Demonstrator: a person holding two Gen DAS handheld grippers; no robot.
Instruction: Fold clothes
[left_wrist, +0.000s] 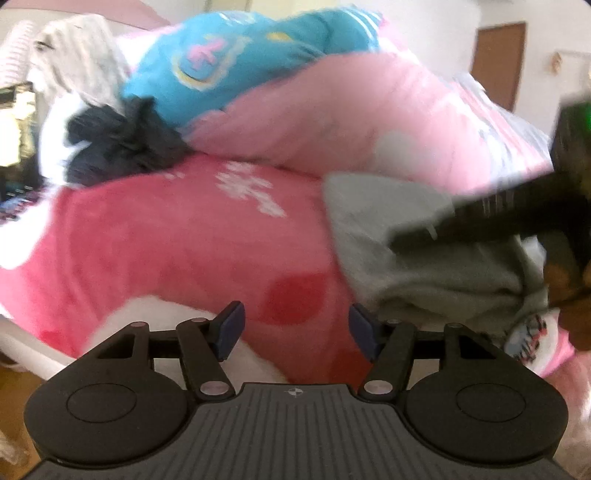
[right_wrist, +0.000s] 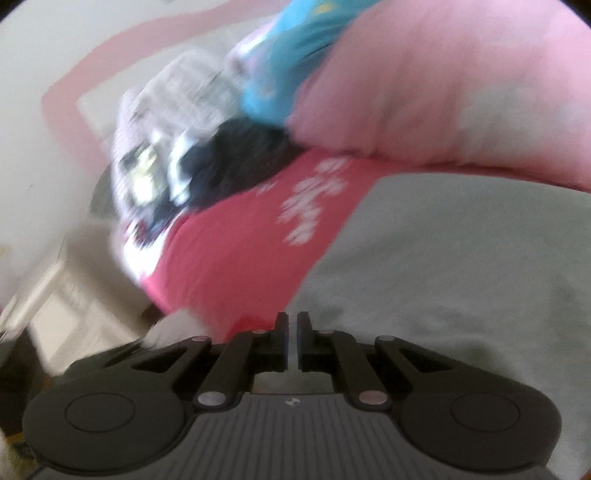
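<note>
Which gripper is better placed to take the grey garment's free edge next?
Probably the left. The left gripper is open and empty, with the grey garment just beside it. The right gripper is shut at the grey cloth; blur hides whether it pinches it.

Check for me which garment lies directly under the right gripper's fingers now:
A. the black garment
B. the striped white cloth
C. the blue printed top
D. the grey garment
D: in the right wrist view the right gripper hangs over the grey garment, its jaws nearly together; the left wrist view agrees.
</note>
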